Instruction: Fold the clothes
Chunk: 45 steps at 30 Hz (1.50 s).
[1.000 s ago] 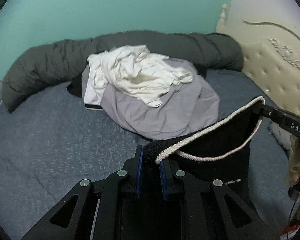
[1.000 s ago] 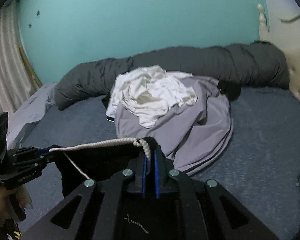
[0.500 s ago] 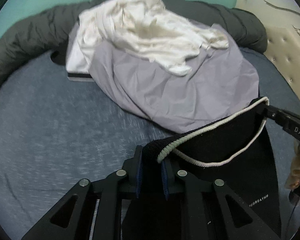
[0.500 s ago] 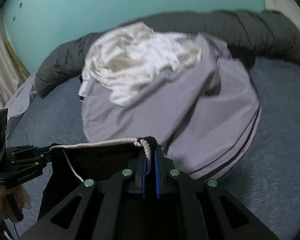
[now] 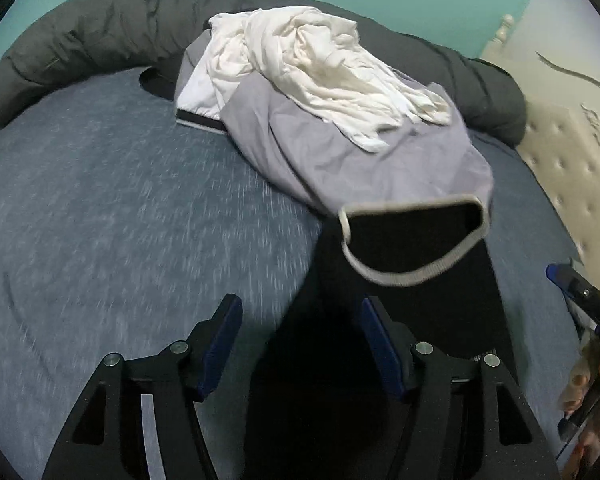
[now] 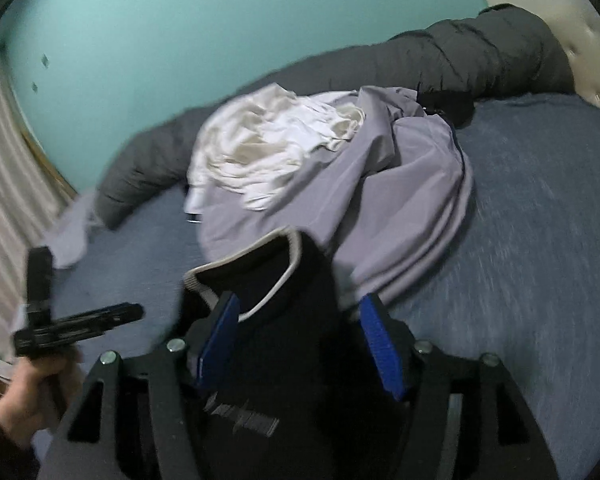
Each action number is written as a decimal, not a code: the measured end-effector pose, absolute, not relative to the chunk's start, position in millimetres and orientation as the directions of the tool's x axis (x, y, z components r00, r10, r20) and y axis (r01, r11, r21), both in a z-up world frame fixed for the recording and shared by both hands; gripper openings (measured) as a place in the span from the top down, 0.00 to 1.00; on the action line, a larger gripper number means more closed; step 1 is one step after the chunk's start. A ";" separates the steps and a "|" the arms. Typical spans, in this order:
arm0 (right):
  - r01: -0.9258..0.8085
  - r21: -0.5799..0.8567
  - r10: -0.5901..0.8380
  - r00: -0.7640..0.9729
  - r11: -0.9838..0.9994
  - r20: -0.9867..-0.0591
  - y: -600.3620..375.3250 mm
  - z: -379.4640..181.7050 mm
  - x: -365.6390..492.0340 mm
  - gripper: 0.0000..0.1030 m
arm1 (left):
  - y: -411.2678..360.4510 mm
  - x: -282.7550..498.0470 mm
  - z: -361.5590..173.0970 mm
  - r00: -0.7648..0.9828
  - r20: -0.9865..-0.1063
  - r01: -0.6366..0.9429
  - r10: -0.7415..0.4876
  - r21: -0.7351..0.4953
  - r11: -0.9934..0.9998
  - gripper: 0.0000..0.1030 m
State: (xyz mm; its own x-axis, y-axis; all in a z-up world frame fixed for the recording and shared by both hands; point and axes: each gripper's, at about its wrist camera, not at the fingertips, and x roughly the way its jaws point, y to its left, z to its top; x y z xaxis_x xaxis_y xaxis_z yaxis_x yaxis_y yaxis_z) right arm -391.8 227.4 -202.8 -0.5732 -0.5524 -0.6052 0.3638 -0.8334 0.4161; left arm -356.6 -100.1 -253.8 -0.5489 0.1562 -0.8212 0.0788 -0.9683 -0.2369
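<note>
Black tool (image 5: pixel 300 344), blue pads (image 5: pixel 220 344), silver screws.

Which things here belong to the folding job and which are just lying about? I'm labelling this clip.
In the job:
black garment, lying released
left gripper, open
right gripper, open
grey garment and white garment, piled unfolded

Lying about:
dark duvet
padded headboard

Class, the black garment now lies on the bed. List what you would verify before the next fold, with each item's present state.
1. Left gripper open and free of cloth: ok.
2. Right gripper open: ok.
3. Black garment spread flat: cannot tell, lower part hidden.
4. Neckline trim visible for regrasp: ok.
5. Garment clear of grey jacket: not ok, collar reaches its edge.
6. Bedsheet beside garment free: ok.
</note>
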 end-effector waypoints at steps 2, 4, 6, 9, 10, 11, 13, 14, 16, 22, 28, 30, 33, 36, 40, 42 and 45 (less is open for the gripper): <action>0.371 0.454 -0.584 -0.569 -0.810 -0.579 239.5 -201.5 -360.3 0.35 | -102.4 -333.5 -247.2 -0.555 -0.816 0.079 0.162 -0.245 -0.966 0.36; 0.356 0.478 -0.592 -0.577 -0.803 -0.563 249.8 -205.7 -327.9 0.30 | -104.7 -310.5 -240.6 -0.562 -0.810 0.079 0.167 -0.254 -0.964 0.36; 0.343 0.501 -0.600 -0.571 -0.795 -0.561 256.0 -212.3 -303.9 0.30 | -107.0 -287.4 -233.9 -0.568 -0.804 0.079 0.173 -0.263 -0.962 0.36; 0.331 0.522 -0.610 -0.554 -0.786 -0.567 261.4 -223.5 -276.4 0.30 | -104.0 -251.7 -239.4 -0.557 -0.814 0.089 0.166 -0.257 -0.962 0.36; 0.326 0.534 -0.616 -0.552 -0.780 -0.563 263.5 -226.7 -269.6 0.30 | -102.9 -239.8 -241.4 -0.553 -0.817 0.092 0.163 -0.255 -0.963 0.36; 0.319 0.550 -0.623 -0.553 -0.772 -0.554 266.1 -229.8 -263.2 0.30 | -101.5 -231.4 -243.3 -0.547 -0.822 0.096 0.159 -0.250 -0.963 0.36; 0.307 0.576 -0.634 -0.557 -0.757 -0.536 270.7 -235.6 -253.9 0.30 | -98.8 -213.7 -249.4 -0.530 -0.834 0.100 0.155 -0.242 -0.965 0.36; 0.314 0.579 -0.640 -0.555 -0.753 -0.531 271.1 -238.1 -250.8 0.29 | -97.6 -206.4 -252.3 -0.524 -0.839 0.099 0.150 -0.234 -0.967 0.36; 0.327 0.583 -0.651 -0.551 -0.744 -0.522 271.7 -243.1 -244.6 0.29 | -94.6 -193.0 -258.0 -0.511 -0.848 0.095 0.140 -0.218 -0.971 0.36; 0.320 0.600 -0.658 -0.555 -0.733 -0.509 271.0 -254.3 -242.0 0.29 | -84.9 -172.6 -266.6 -0.519 -0.843 0.079 0.140 -0.211 -0.974 0.36; 0.338 0.612 -0.675 -0.561 -0.715 -0.479 270.0 -254.0 -243.8 0.29 | -72.5 -170.4 -267.0 -0.519 -0.840 0.055 0.155 -0.214 -0.975 0.36; 0.334 0.623 -0.679 -0.568 -0.707 -0.466 268.9 -254.2 -245.6 0.29 | -68.9 -169.3 -268.8 -0.514 -0.844 0.045 0.157 -0.209 -0.977 0.36; 0.370 0.610 -0.695 -0.546 -0.701 -0.468 258.6 -253.3 -248.2 0.29 | -66.7 -172.2 -277.9 -0.491 -0.857 0.047 0.156 -0.205 -0.978 0.36; 0.393 0.591 -0.696 -0.544 -0.705 -0.469 252.7 -251.8 -246.9 0.29 | -67.3 -173.6 -285.0 -0.490 -0.855 0.051 0.168 -0.220 -0.974 0.43; 0.395 0.600 -0.704 -0.540 -0.696 -0.461 252.7 -253.2 -248.8 0.29 | -66.1 -173.3 -291.4 -0.482 -0.860 0.045 0.166 -0.213 -0.976 0.72; 0.390 0.604 -0.703 -0.543 -0.695 -0.459 254.5 -253.4 -250.0 0.29 | -65.2 -172.9 -292.7 -0.481 -0.861 0.037 0.166 -0.209 -0.977 0.87; 0.384 0.611 -0.703 -0.549 -0.692 -0.452 257.7 -253.5 -250.9 0.29 | -66.8 -171.5 -291.3 -0.485 -0.859 0.029 0.166 -0.205 -0.978 0.96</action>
